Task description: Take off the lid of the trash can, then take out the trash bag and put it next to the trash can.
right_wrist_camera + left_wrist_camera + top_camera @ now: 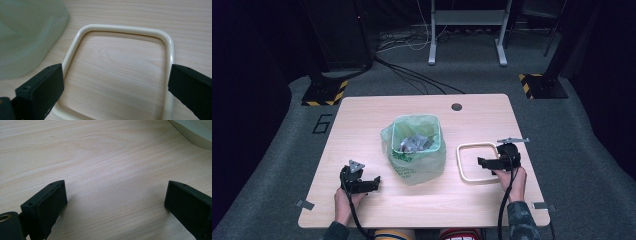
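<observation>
Both grippers wide open, gripping nothing — right gripper [484, 162] over the cream ring [477, 162] beside the bin [417, 145]. Could easily snag the bag [412, 167] — or slip off that thin ring.

We see a cream rounded-square ring [477, 162] lying flat on the table [362, 120], just beside the green-bagged bin [416, 145], on its right in the high view. Its glossy rim [125, 28] is unbroken and encloses bare wood. The bin stands upright, with crumpled grey waste inside.
</observation>
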Tool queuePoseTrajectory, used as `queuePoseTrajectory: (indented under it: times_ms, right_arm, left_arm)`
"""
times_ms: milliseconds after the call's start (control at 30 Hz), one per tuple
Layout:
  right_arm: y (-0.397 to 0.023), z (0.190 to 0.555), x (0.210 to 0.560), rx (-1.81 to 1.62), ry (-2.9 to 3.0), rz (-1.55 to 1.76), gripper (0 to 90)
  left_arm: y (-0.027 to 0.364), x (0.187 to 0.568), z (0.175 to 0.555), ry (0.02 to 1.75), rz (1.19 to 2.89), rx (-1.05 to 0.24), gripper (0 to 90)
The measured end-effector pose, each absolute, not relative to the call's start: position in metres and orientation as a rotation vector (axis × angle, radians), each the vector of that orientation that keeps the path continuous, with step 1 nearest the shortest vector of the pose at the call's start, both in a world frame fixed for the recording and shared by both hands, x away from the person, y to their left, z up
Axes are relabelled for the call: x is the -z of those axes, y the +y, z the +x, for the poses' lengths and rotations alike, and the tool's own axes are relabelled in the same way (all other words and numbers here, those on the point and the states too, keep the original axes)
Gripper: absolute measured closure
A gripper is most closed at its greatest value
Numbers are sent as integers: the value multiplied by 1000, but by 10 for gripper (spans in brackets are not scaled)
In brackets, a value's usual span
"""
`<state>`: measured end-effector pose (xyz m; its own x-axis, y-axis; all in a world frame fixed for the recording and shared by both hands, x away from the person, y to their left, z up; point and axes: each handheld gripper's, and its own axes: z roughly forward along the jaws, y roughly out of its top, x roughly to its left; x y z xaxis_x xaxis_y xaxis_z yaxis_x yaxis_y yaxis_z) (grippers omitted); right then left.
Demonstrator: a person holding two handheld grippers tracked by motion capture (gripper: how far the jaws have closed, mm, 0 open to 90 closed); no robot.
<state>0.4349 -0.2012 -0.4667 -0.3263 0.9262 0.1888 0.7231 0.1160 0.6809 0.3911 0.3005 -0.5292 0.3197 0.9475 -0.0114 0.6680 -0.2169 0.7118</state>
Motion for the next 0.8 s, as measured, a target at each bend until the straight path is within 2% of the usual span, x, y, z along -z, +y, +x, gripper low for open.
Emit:
queuePoseTrajectory:
  times_ms: [67, 367, 567, 667, 800]
  right_arm:
    - [-200, 434, 462, -1043, 2124, 1610, 5]
    - [-193, 434, 443, -1083, 2142, 1579, 44]
    - [-182, 437, 434, -1077, 2169, 1558, 68]
    - [-171, 441, 427, -1097, 2191, 1523, 84]
    - [-157, 447, 418, -1098, 2226, 1487, 110]
  left_arm:
    - [301, 527, 393, 1429, 1968, -537, 1]
    - [305, 491, 402, 1393, 1876, -411, 0]
    - [303, 469, 411, 1358, 1873, -398, 0]
    - [297, 454, 416, 1332, 1900, -460, 0]
    - [294, 442, 423, 1320, 1885, -459, 0]
